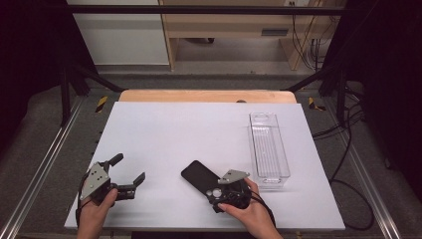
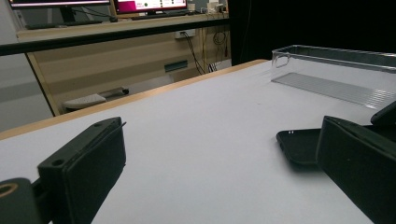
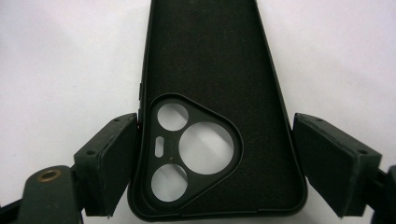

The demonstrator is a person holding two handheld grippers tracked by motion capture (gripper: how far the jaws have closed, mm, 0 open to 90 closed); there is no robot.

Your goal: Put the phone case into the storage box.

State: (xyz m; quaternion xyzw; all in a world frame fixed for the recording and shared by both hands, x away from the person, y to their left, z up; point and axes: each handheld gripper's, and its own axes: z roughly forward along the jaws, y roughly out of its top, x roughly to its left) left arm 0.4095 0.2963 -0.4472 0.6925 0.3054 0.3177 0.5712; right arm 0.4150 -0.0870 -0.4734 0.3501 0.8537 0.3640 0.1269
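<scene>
White counter [image 1: 164, 134], bin [image 1: 268, 147] at right | case [image 1: 199, 175] lying inside-up, straddled by right tool [image 3: 215, 163] | jaws wide, not yet pressing; left tool [image 1: 130, 175] wide, nothing held | advice: case to be centred, both long edges squeezed evenly before lift.

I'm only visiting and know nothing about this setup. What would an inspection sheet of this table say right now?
Surface: white table top, wooden edge at the far side.
Job's things: black phone case lying inside up, camera cut-outs showing; clear plastic bin, nothing seen in it.
Clutter: nothing seen.
Grippers: right gripper straddles the case's camera end, one pad touching, the other just clear; left gripper open above the bare surface, holding nothing.
Cables: black cables on the floor at right.
Surroundings: wooden desk with monitors beyond, dark curtains.
</scene>
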